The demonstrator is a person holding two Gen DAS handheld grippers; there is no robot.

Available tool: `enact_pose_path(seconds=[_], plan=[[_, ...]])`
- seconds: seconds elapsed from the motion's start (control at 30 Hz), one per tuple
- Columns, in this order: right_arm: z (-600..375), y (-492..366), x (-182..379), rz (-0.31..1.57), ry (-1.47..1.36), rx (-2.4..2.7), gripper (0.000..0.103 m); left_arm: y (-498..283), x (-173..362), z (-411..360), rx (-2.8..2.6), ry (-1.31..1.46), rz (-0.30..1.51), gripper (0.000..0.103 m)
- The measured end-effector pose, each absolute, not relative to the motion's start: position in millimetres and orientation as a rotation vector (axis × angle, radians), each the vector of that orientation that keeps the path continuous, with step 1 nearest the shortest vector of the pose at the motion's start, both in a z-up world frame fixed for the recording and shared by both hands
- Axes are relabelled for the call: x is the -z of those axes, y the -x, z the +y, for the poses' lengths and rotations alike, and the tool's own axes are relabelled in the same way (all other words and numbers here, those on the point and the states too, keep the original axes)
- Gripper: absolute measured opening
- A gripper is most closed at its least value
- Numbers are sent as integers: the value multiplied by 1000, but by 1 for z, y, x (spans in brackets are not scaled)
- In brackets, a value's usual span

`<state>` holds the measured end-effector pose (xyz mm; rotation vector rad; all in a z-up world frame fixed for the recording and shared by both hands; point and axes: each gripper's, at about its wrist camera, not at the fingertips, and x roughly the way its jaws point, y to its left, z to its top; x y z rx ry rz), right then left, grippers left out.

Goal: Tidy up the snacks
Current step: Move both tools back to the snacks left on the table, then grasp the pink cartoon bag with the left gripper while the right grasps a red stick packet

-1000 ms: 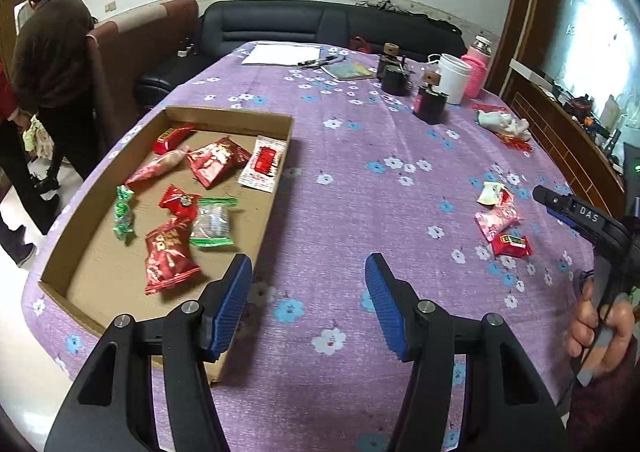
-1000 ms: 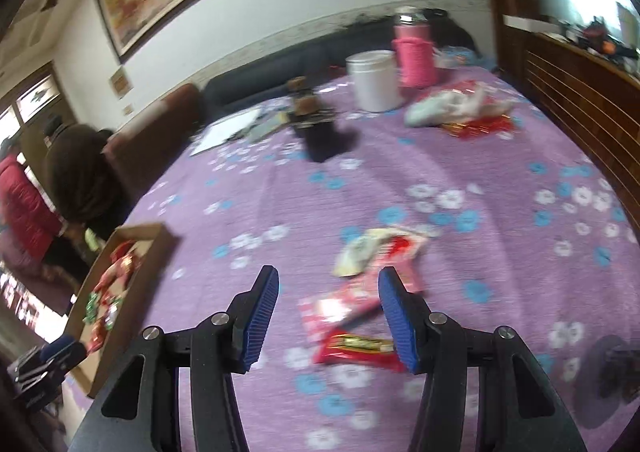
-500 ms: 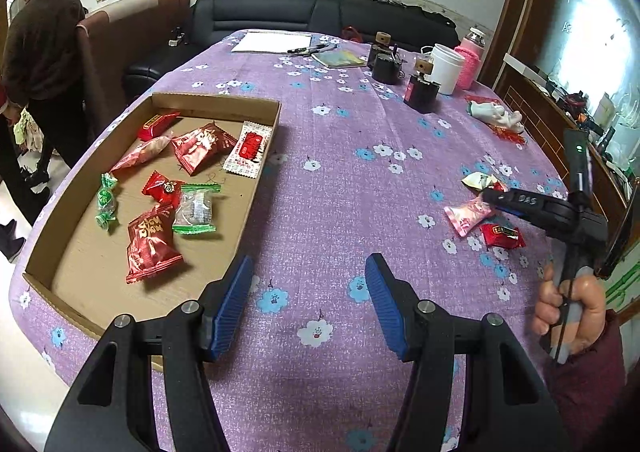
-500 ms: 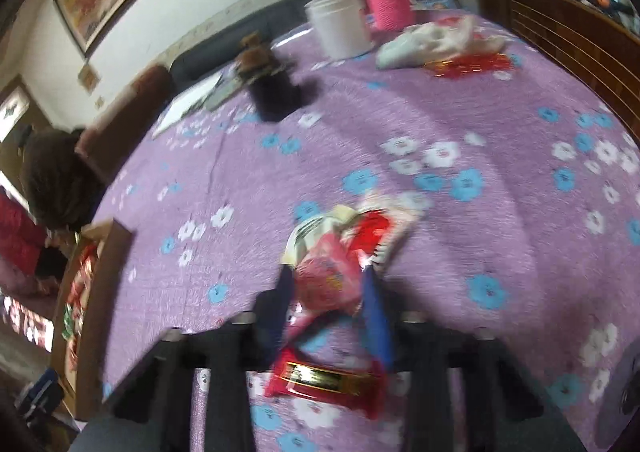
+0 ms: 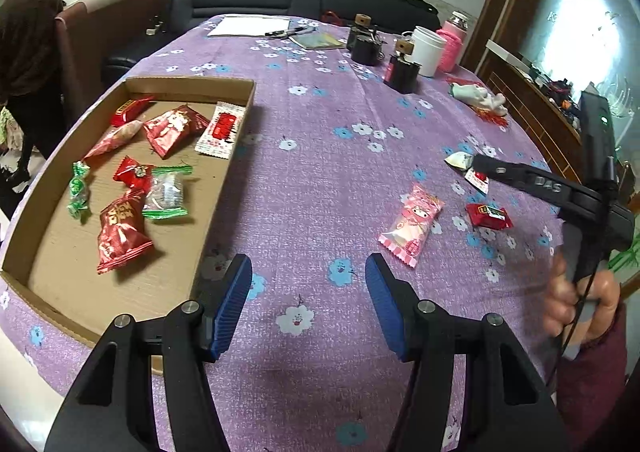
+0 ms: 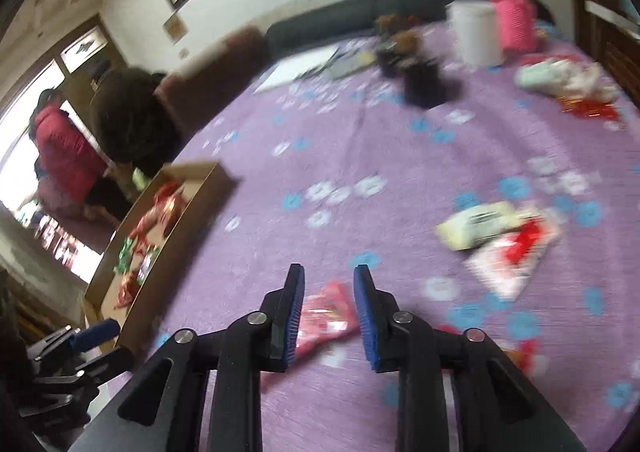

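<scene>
Pink plastic snack packet (image 6: 320,316) lies unclamped at lower centre between our right gripper's (image 6: 329,270) just-opened jaws, so we regrip next; left gripper (image 5: 308,264) gapes empty

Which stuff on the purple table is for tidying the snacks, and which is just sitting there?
For the job:
cardboard tray
pink snack packet
small red snack
cream and white packets

Just lying about:
white cup
pink bottle
paper and pens
two black holders
</scene>
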<state>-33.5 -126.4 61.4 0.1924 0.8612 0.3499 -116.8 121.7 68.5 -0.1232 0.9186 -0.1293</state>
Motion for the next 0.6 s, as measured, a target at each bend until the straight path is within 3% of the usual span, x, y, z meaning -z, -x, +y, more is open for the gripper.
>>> enact_pose_path(seconds=[0.13,0.6], plan=[[-157,40,-61,866,-127,-247,48,111,-60,111,184,148,952,58],[-137,57,-25,993,-21,-378,47,96,-56,87,226,88,966,58]])
